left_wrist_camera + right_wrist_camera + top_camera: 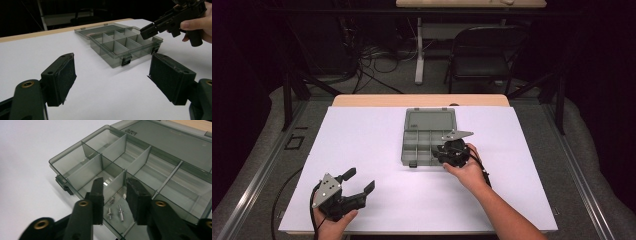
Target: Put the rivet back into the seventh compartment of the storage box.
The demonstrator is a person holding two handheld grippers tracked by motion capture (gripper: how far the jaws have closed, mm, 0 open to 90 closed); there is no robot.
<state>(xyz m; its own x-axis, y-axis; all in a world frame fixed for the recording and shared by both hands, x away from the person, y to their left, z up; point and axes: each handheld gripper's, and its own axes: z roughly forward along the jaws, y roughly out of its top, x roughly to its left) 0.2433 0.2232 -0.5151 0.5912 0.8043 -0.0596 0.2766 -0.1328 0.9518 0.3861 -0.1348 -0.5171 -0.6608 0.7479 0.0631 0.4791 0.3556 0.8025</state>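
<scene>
Right gripper view puts us straight over the action: three small metal pins [115, 210] lie loose on the floor of a near-edge compartment of the smoky grey organiser box [82, 155], and the right gripper [115, 195] is poised right above them, jaws parted to a narrow gap with nothing between them. That narrow setting looks deliberate, sized to slip inside the compartment walls and pinch one tiny pin, though whether it is going in for a pick or has just let go, I cannot tell. The dividers [140, 161] stand upright on either side, so there is little room for error here. Pull out to the high view and the box [412, 150] sits near the middle of the white table cover [362, 145], its lid [430, 120] folded flat open towards the far side, with the front latches facing the person. The right hand [467, 167] angles its gripper [451, 151] down onto the box's near right corner. Well apart, at the near left edge of the table, the left gripper [360, 181] waits with jaws spread wide and holding nothing; its own view shows both pads [65, 75] open to the bare white surface, aimed towards the box, seemingly parked clear so the right side can work unhindered.
</scene>
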